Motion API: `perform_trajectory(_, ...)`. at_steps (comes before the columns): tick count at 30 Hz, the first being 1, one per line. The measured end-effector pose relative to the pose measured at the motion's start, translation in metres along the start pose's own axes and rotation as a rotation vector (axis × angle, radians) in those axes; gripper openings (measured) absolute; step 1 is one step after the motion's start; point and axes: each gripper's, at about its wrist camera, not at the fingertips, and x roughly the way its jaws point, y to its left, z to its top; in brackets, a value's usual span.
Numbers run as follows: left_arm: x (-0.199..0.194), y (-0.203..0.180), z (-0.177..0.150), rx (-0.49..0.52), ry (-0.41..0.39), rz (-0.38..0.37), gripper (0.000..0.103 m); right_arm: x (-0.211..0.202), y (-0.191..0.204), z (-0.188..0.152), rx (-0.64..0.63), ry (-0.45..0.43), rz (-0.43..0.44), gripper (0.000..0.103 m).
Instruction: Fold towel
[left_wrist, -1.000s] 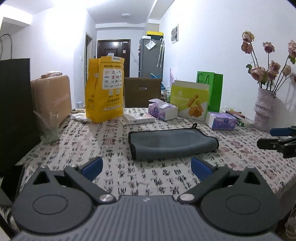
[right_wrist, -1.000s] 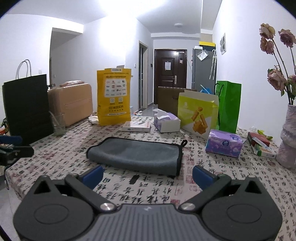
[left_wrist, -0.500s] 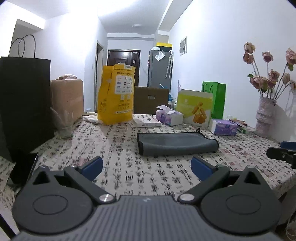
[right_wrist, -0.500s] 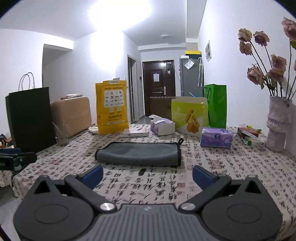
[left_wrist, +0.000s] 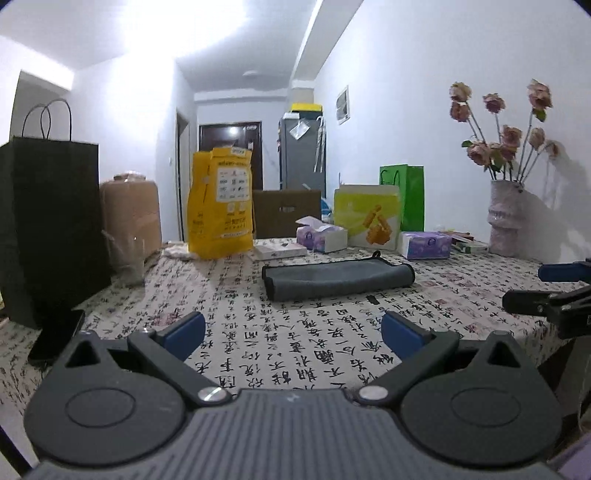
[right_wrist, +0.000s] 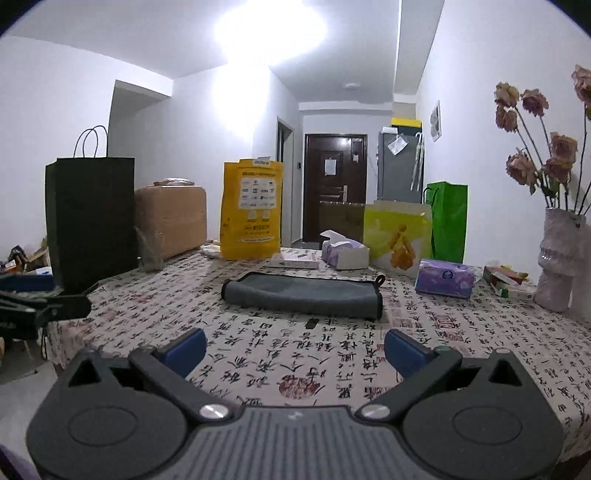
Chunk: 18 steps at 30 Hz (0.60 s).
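A grey towel (left_wrist: 338, 278) lies folded into a long narrow strip on the calligraphy-print tablecloth (left_wrist: 295, 354), with a small hanging loop at its far right corner. It also shows in the right wrist view (right_wrist: 303, 295). My left gripper (left_wrist: 293, 330) is open and empty, low over the table's near edge, well short of the towel. My right gripper (right_wrist: 295, 345) is open and empty, also short of the towel. Each gripper shows at the edge of the other's view.
At the back stand a yellow bag (left_wrist: 221, 201), tissue boxes (left_wrist: 321, 238), a yellow-green box (left_wrist: 367, 216) and a green bag (left_wrist: 410, 195). A black paper bag (left_wrist: 48, 225) and a phone (left_wrist: 55, 338) are left. A vase of roses (left_wrist: 506, 218) is right.
Both grippers have pulled back from the towel and dropped lower toward the table's near edge. The towel lies as before, folded. Both grippers stay open.
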Motion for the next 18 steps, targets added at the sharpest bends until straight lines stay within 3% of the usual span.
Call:
perform_trajectory(6, -0.012, -0.006, -0.021, 0.005, 0.022, 0.017, 0.103, -0.009, 0.01, -0.02, 0.025, 0.011, -0.001, 0.103)
perform_trajectory(11, -0.017, -0.003, -0.033, -0.062, 0.082, 0.028, 0.103, -0.019, 0.017, -0.036, 0.081, 0.036, 0.033, 0.103)
perform_trajectory(18, -0.02, -0.008, -0.032, -0.053, 0.07, 0.018, 0.103, -0.029, 0.02, -0.037, 0.055, 0.016, 0.019, 0.103)
